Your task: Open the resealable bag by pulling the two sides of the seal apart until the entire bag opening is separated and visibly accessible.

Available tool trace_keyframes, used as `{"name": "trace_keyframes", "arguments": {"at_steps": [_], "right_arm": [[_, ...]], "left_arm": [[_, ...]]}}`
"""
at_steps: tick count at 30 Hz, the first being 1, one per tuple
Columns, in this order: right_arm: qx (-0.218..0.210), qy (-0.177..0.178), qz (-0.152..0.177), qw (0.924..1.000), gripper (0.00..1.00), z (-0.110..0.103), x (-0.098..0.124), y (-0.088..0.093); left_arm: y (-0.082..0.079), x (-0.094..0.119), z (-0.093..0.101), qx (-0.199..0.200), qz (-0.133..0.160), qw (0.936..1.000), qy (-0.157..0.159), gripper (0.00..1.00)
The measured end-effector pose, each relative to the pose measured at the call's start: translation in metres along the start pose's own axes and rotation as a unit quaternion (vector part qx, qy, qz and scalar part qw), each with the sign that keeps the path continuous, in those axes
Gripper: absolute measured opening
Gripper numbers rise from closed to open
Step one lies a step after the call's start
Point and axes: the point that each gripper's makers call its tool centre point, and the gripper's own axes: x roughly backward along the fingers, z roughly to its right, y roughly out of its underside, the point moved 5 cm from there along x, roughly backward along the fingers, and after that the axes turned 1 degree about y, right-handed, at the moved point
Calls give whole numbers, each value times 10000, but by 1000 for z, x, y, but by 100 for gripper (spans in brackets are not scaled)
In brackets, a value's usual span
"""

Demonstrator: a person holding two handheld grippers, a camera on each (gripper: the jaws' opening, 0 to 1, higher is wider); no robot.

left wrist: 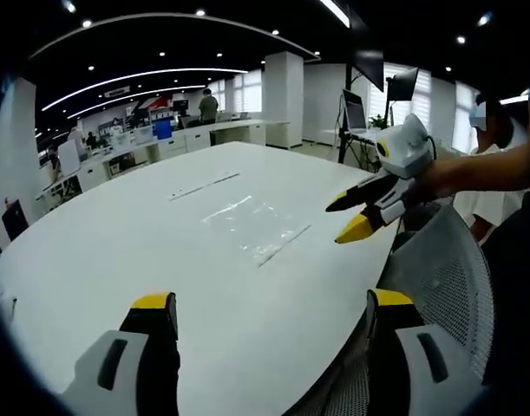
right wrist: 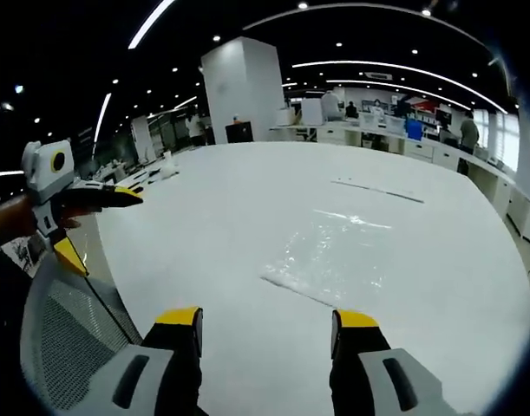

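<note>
Currently the clear flat resealable plastic bag [left wrist: 251, 221] lies untouched on the white oval tabletop [left wrist: 117, 260], seal strip along its near edge [right wrist: 299, 290]. Left gripper [left wrist: 269, 305] and right gripper [right wrist: 266, 319] both hover short of it, jaws wide, holding nothing. Grey mesh chair back [right wrist: 69, 334] sits just beside the tabletop edge. Risk, judged: the film is thin and lies flush, so jaws may pinch both seal sides together or slide the bag instead of parting it.

Open-plan office: long white table [left wrist: 117, 260], far desk rows [left wrist: 204, 134] with monitors [left wrist: 355, 108], mesh chair [right wrist: 69, 329], curved ceiling light strips [left wrist: 143, 76].
</note>
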Motion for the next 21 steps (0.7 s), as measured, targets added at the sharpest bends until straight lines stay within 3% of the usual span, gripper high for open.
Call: {"name": "trace_keyframes", "arguments": {"at_steps": [13,21], "right_arm": [[355,-330,-107,9988,55,11,-31,-16],[351,-508,-196,9979,54,24,-43,-20]], "left_arm": [[-7,0,-3,28,144,9999,-37,91],[-7,1,-3,-26,106,9999,-18,91]]}}
